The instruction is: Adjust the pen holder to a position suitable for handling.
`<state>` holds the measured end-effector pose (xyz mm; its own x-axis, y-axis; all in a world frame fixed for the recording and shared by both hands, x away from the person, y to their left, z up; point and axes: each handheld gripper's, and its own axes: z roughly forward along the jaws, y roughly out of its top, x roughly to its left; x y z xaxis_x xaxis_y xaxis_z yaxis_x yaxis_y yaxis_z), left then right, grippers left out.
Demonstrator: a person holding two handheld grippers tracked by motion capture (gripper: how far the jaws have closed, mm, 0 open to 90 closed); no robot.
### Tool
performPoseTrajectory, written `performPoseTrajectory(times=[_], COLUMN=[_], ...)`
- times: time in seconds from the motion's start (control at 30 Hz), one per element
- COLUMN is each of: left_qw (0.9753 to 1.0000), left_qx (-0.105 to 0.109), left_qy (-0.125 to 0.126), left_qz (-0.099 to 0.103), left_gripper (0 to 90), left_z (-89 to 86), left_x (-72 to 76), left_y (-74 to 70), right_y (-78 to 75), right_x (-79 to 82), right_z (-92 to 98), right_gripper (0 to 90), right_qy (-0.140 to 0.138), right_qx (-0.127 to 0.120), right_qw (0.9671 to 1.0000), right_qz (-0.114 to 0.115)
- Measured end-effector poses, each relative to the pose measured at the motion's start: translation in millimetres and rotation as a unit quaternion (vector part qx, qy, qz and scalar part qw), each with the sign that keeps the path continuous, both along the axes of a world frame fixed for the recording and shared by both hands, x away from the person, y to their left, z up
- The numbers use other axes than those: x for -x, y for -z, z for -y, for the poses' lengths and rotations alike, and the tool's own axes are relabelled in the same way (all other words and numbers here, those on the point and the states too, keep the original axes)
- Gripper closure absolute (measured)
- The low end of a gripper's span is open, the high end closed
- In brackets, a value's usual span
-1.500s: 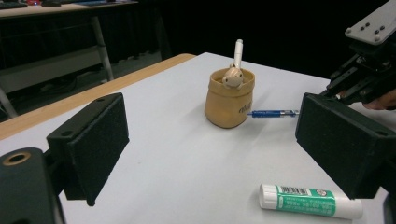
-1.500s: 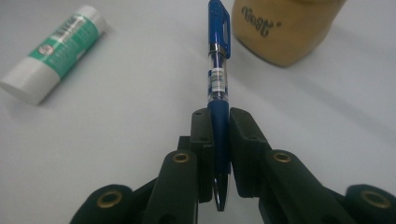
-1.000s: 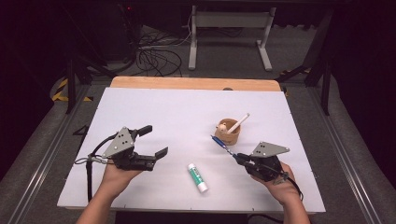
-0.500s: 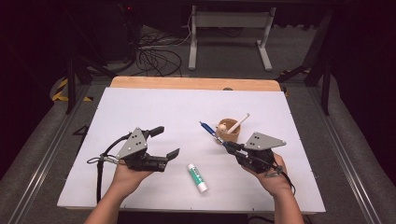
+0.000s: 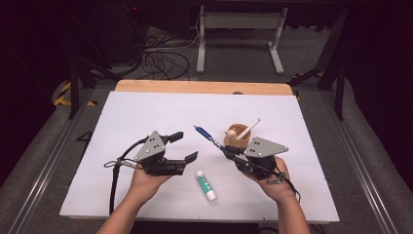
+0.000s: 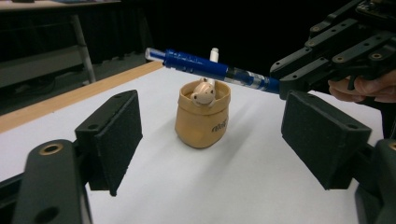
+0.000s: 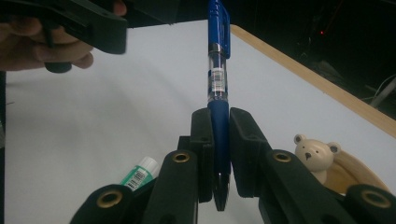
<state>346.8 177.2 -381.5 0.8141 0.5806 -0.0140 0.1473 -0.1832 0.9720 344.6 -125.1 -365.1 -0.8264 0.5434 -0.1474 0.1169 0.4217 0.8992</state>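
The white desk (image 5: 146, 112) carries it all, with the tan cup (image 5: 237, 139) standing right of its middle as the marker. Left of the cup and nearer the person, the left gripper (image 5: 187, 147) hovers above the desk, its jaws spread wide with nothing between them; its own view looks straight at the cup (image 6: 202, 119) through that gap. Just in front of the cup sits the right gripper (image 5: 226, 151), jaws clamped on the lower barrel of a blue pen (image 5: 207, 136). The pen angles up and away to the cup's left, and from the left gripper view its barrel (image 6: 210, 70) crosses in the air in front of the cup's rim. A little bear figure (image 7: 314, 156) peeks out of the cup, a white stick (image 5: 249, 127) leaning beside it. A green-and-white tube (image 5: 206, 185) lies flat on the desk, front-left of the cup, between the two hands.
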Motion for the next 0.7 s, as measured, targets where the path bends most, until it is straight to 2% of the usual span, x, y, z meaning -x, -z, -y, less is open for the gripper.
performPoseTrajectory(times=[0.13,0.3,0.7], left_qw=[0.9997,0.9991,0.9983], left_qx=[0.021,0.038,0.049], left_qy=[0.006,0.007,0.011], left_qz=[-0.014,-0.019,-0.030], left_gripper=[24.4,26.4,29.3], left_z=[2.3,3.2,5.1], left_x=[-3.3,-5.1,-6.8], left_y=[3.0,2.7,3.6], right_y=[-0.6,0.7,1.6], right_x=[2.8,4.7,8.7], right_z=[-1.4,-5.3,-13.0], right_gripper=[81.2,81.2,81.3], right_qy=[-0.010,-0.018,-0.033], right_qx=[-0.008,-0.006,-0.005], right_qw=[0.9999,0.9998,0.9992], right_qz=[0.006,0.011,0.024])
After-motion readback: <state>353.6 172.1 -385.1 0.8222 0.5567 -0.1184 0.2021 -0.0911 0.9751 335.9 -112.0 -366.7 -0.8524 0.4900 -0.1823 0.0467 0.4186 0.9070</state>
